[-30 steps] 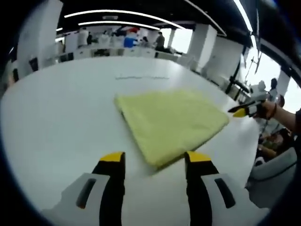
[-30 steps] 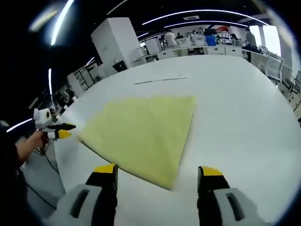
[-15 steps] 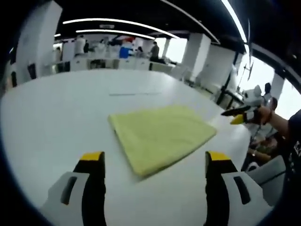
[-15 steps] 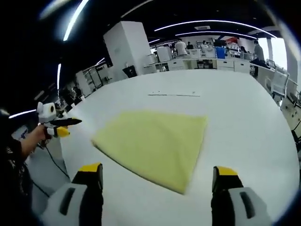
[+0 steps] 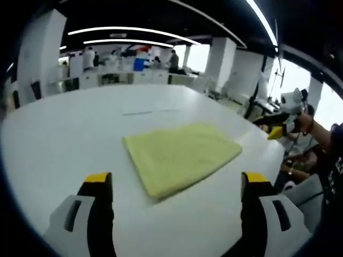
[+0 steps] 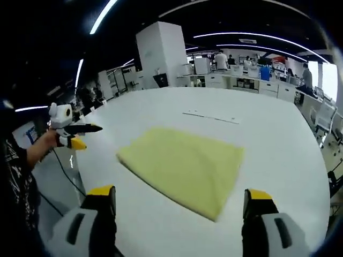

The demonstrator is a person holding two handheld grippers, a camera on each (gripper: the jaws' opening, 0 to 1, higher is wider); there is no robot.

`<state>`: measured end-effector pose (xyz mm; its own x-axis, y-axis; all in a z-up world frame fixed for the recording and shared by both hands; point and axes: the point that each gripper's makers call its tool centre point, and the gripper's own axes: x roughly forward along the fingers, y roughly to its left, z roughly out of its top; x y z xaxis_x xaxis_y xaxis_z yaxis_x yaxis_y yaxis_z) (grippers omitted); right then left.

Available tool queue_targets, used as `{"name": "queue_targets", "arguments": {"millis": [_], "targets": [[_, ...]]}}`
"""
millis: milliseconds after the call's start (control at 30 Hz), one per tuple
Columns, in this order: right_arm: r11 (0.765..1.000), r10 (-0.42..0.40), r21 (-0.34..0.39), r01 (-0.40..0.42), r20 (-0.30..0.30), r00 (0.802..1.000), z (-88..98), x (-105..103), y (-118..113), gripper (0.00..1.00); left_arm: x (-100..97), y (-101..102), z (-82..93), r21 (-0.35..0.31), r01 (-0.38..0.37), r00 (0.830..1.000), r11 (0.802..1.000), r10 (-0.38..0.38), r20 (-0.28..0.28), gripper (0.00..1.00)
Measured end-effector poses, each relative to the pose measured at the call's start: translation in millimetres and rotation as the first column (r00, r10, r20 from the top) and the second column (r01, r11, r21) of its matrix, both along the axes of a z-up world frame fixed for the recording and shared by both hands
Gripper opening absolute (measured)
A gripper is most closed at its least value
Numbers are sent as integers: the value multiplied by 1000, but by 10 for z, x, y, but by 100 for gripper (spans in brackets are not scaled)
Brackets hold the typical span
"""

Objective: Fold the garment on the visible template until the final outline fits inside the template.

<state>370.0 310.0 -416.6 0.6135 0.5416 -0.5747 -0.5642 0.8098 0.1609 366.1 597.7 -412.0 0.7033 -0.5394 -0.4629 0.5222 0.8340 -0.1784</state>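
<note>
A folded pale yellow cloth (image 5: 179, 154) lies flat on the white table (image 5: 64, 134); in the right gripper view the same cloth (image 6: 185, 167) lies mid-table. My left gripper (image 5: 177, 184) is open, back from the cloth's near corner, with nothing between its jaws. My right gripper (image 6: 179, 198) is open too, short of the cloth's near edge. The right gripper (image 5: 273, 131) also appears at the table's right edge in the left gripper view, held in a hand. The left gripper (image 6: 75, 140) appears at the left in the right gripper view.
A thin dark line (image 5: 149, 112) is marked on the table beyond the cloth, also seen as a line (image 6: 211, 117) in the right gripper view. White pillars (image 6: 161, 51), desks and people stand in the office behind. The table edge runs close on the person's side.
Both grippers have pulled back from the cloth and their jaws have spread wider. The cloth lies where it was.
</note>
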Motion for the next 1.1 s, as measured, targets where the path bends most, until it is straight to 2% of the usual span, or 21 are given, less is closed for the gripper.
{"name": "queue_targets", "arguments": {"millis": [133, 267, 400, 1100], "targets": [[1000, -2, -16, 2, 15, 1000, 25, -44, -25, 100, -34, 33, -40, 41, 10, 1000, 999, -10, 0, 97], [999, 1, -50, 1, 33, 999, 33, -109, -49, 100, -43, 54, -49, 46, -11, 1000, 999, 11, 3, 96], [998, -4, -59, 6, 41, 999, 12, -144, -58, 100, -62, 45, -44, 74, -2, 1000, 997, 1, 4, 95], [995, -23, -97, 26, 37, 999, -68, -217, -77, 100, -175, 54, -54, 93, 0, 1000, 996, -1, 4, 94]]}}
